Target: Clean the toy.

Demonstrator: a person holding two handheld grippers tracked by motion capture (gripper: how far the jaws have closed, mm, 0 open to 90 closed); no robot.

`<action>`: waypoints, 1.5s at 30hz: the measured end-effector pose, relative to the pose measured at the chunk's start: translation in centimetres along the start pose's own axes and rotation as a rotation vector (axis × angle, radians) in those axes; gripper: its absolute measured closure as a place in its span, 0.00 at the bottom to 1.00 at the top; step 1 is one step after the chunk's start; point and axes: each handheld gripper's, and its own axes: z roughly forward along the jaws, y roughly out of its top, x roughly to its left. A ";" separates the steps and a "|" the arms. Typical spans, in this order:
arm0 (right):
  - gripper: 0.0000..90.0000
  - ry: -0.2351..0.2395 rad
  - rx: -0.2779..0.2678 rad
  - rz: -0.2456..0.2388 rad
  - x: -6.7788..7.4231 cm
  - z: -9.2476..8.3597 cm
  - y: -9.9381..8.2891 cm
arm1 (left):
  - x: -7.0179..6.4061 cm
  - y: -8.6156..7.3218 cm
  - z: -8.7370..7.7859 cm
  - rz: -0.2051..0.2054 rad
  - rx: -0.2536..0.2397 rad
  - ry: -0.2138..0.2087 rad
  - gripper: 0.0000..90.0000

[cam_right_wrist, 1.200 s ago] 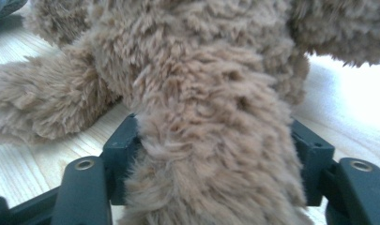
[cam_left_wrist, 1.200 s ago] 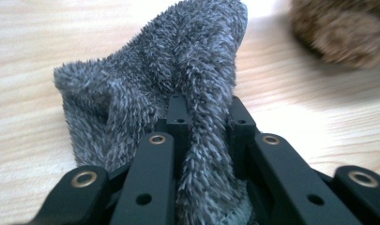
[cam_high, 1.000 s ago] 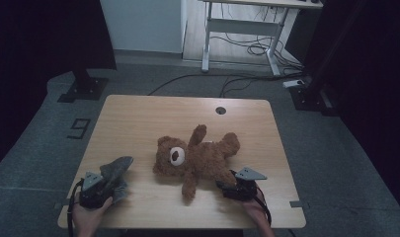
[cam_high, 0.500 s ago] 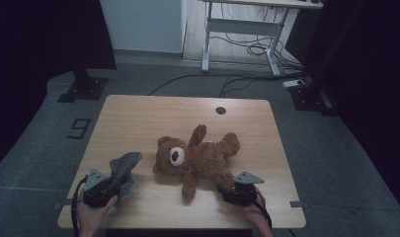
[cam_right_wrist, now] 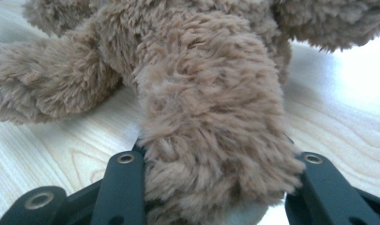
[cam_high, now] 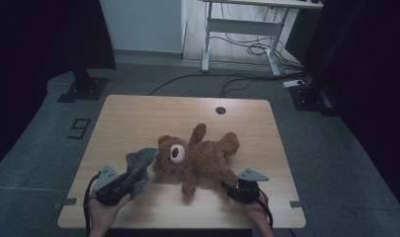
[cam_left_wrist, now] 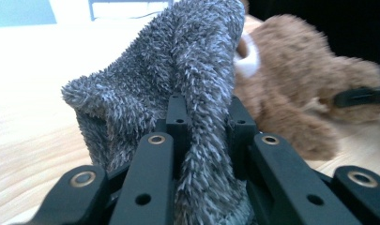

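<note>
The jaws of the left gripper (cam_left_wrist: 204,140) are clamped narrow on a fold of a grey fuzzy cloth (cam_left_wrist: 178,79); in the left gripper view the pile spills over both jaws and hides their pads, and the cloth's lower edge runs out of the bottom of the picture. In the high view the left gripper (cam_high: 119,183) sits near the worktop's front left corner with the grey cloth (cam_high: 140,165) rising from it, its far tip just beside the head of a brown teddy bear (cam_high: 200,157). Whether tip and head touch cannot be told.

The jaws of the right gripper (cam_right_wrist: 211,187) have just been closing, and they press on one plush limb of the teddy bear (cam_right_wrist: 211,122) from both sides. The fur bulges over the inner faces, so the pads are buried, and the end of the limb is cut off at the bottom of the right gripper view. In the high view the right gripper (cam_high: 239,190) meets the bear's lower leg at the front right, with the contact itself covered by the grey plate and the hand.

The bear lies on its back in the middle of the wooden worktop (cam_high: 138,113), one arm raised. In the left gripper view it is blurred behind the cloth.
</note>
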 end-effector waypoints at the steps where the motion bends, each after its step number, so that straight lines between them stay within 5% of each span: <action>1: 0.62 0.003 -0.007 0.005 -0.1 0.0 0.0 | -0.4 0.2 0.1 0.002 -0.005 -0.011 0.84; 10: 0.61 0.032 -0.058 0.051 -0.8 0.0 0.7 | -5.0 2.0 3.8 0.084 0.021 -0.120 0.84; 21: 0.61 0.041 -0.072 0.071 -1.1 0.1 1.1 | -13.5 5.0 11.8 0.223 0.081 -0.280 0.84; 23: 0.61 0.044 -0.079 0.081 -1.2 0.1 1.1 | -15.0 5.0 13.4 0.266 0.120 -0.278 0.84; 25: 0.61 0.044 -0.083 0.081 -1.2 0.2 1.1 | -15.7 4.8 14.8 0.263 0.151 -0.280 0.84; 29: 0.61 0.045 -0.087 0.078 -1.3 0.1 1.0 | -15.8 4.0 16.5 0.214 0.171 -0.279 0.84; 34: 0.61 0.054 -0.082 0.083 -1.6 0.1 0.7 | -15.7 3.4 16.5 0.235 0.176 -0.254 0.84; 45: 0.61 0.081 -0.082 0.076 -2.1 -0.3 0.1 | -12.1 2.2 14.1 0.220 0.196 -0.185 0.84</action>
